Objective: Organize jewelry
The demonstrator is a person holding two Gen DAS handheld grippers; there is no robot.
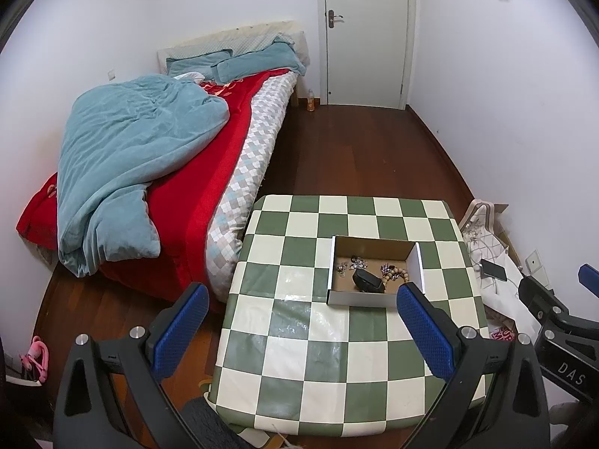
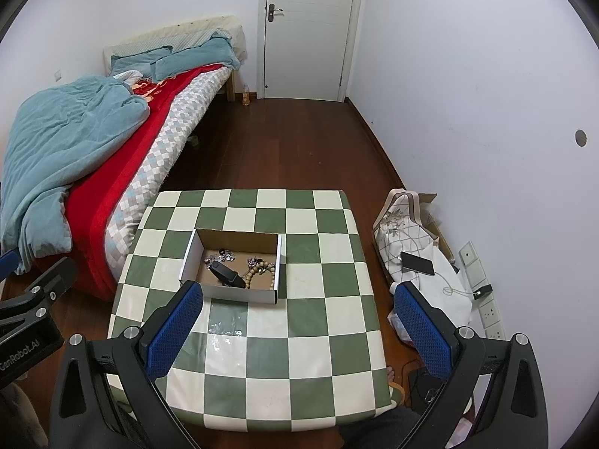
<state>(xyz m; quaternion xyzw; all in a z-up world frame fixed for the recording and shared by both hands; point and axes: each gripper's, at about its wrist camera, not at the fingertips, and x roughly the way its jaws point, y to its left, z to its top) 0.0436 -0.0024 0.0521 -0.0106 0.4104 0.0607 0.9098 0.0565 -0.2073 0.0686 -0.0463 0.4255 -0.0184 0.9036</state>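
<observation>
An open cardboard box [image 1: 376,245] [image 2: 239,238] sits on the green-and-white checked table [image 1: 299,355] [image 2: 299,355]. Inside lie a black band [image 1: 368,281] [image 2: 226,275], a wooden bead bracelet [image 1: 395,275] [image 2: 258,271] and small metal jewelry pieces [image 1: 353,263] [image 2: 221,256]. My left gripper [image 1: 303,301] hovers open above the table's near side, short of the box. My right gripper [image 2: 297,301] is open too, high over the table in front of the box. Nothing is held in either. In the left wrist view the right gripper's body [image 1: 554,310] shows at the right edge.
A bed [image 1: 149,172] with blue duvet and red blanket stands left of the table. A bag [image 2: 408,239] with a phone [image 2: 417,262] on it, a cable and wall sockets [image 2: 486,310] lie to the right. A white door [image 2: 307,30] is at the back, a bottle [image 2: 245,95] beside it.
</observation>
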